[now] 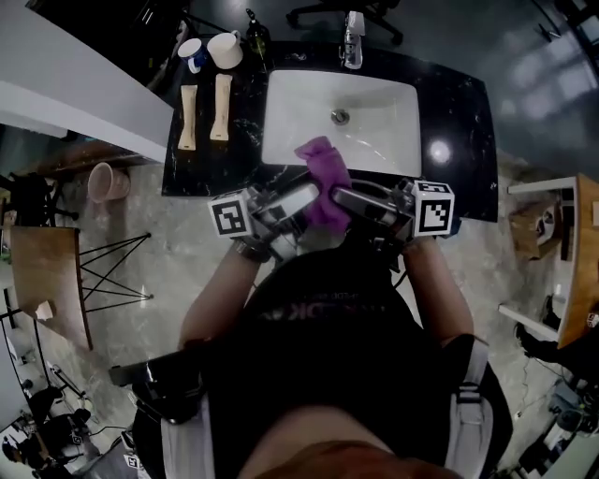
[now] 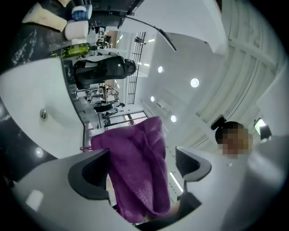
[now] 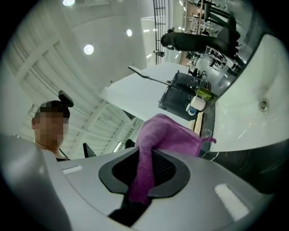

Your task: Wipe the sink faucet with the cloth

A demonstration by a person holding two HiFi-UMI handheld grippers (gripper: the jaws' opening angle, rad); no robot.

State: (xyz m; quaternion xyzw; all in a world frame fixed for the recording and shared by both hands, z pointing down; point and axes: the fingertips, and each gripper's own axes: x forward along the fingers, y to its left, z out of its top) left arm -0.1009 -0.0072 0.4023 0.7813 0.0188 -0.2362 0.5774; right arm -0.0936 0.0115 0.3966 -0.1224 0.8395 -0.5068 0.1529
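The purple cloth [image 1: 324, 180] hangs between both grippers, above the near rim of the white sink [image 1: 290, 103]. My right gripper [image 1: 343, 198] is shut on it; in the right gripper view the cloth [image 3: 156, 135] is pinched between the jaws [image 3: 146, 158]. My left gripper [image 1: 307, 195] stands open at the cloth's other side. In the left gripper view the cloth [image 2: 135, 167] droops through the wide gap [image 2: 142, 158], resting by one jaw and apart from the other. The chrome faucet [image 1: 353, 42] stands at the sink's far edge, well away from both grippers.
On the black counter [image 1: 459, 103], left of the basin, lie two cream tubes [image 1: 188, 117] [image 1: 221, 106], with two cups [image 1: 225, 49] and a green bottle [image 1: 256, 37] behind them. A pink bin [image 1: 108, 182] stands on the floor at left. An office chair [image 1: 346, 11] is beyond the counter.
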